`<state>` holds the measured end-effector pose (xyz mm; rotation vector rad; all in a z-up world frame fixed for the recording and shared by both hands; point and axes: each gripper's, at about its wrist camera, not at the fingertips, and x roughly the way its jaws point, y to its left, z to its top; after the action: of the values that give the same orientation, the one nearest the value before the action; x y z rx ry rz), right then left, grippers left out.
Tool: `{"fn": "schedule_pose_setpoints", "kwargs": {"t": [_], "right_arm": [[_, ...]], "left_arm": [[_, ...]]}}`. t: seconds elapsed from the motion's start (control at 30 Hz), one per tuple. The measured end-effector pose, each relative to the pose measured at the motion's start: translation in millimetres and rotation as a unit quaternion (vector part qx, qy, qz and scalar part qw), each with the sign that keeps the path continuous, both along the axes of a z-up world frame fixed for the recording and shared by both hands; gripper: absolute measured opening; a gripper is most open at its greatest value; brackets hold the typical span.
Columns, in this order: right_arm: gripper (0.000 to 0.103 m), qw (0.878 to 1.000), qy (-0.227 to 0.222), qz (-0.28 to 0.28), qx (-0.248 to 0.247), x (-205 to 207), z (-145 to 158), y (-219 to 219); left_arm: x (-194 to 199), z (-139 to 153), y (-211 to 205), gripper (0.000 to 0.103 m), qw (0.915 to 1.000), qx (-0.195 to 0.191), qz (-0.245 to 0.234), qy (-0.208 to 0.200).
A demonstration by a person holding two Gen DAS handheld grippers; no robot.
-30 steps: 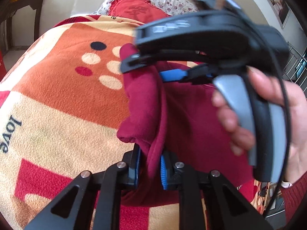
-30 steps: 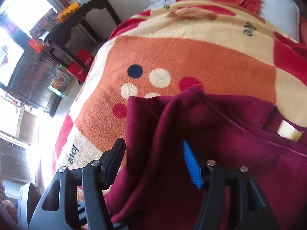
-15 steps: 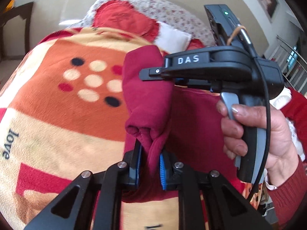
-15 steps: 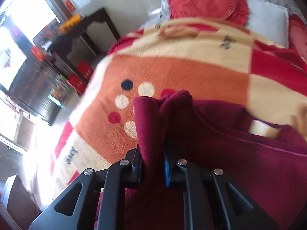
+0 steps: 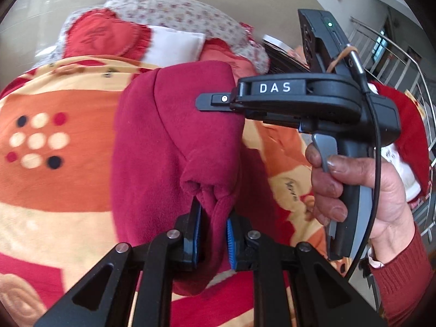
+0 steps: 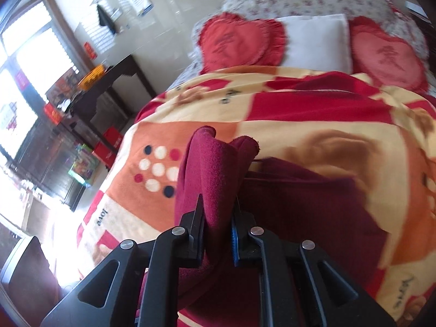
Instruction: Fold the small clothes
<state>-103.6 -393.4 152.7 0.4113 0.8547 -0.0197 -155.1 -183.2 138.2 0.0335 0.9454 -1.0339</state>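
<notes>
Bright orange and red blanket (image 6: 313, 125) covers the bed. Right gripper (image 6: 218, 234) fingers were wide a moment ago; now both it and the left gripper (image 5: 214, 231) pinch the dark red garment (image 5: 174, 141), lifted near the blanket's middle, ready for folding.

Surfaces: soft cloth against hard plastic.
My jaws carry ribbed blue rubbery pads on matt black plastic arms with bright metal rivets; maroon garment (image 5: 169, 147) is napped fleece, blanket (image 6: 313, 133) fuzzy plush, wall tiles (image 6: 163, 27) glossy.
</notes>
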Motion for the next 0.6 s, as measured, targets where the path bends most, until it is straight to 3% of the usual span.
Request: {"fn": "schedule_pose_setpoints", "kwargs": {"t": [0.17,0.33,0.43,0.47,0.6], "right_arm": [[0.0,0.999,0.011,-0.048,0.016,-34,-17,-48],[0.0,0.995,0.038,-0.086,0.022,-44,-53,-75],[0.0,0.993,0.055,-0.1,0.014,-44,-75,-83],[0.0,0.993,0.053,-0.106,0.02,-45,-79,-86],[0.007,0.989,0.036,-0.129,0.062,-70,-66,-89]], "left_arm": [[-23,-14,-47,0.016,0.9995,0.014,-0.028,0.006],[-26,-33,-73,0.019,0.9983,0.037,-0.042,0.014],[-29,-29,-60,0.034,0.9973,0.039,-0.055,0.027],[-29,-24,-53,0.044,0.9973,0.04,-0.056,0.023],[-23,-2,-9,0.065,0.9984,0.024,-0.038,-0.033]]}}
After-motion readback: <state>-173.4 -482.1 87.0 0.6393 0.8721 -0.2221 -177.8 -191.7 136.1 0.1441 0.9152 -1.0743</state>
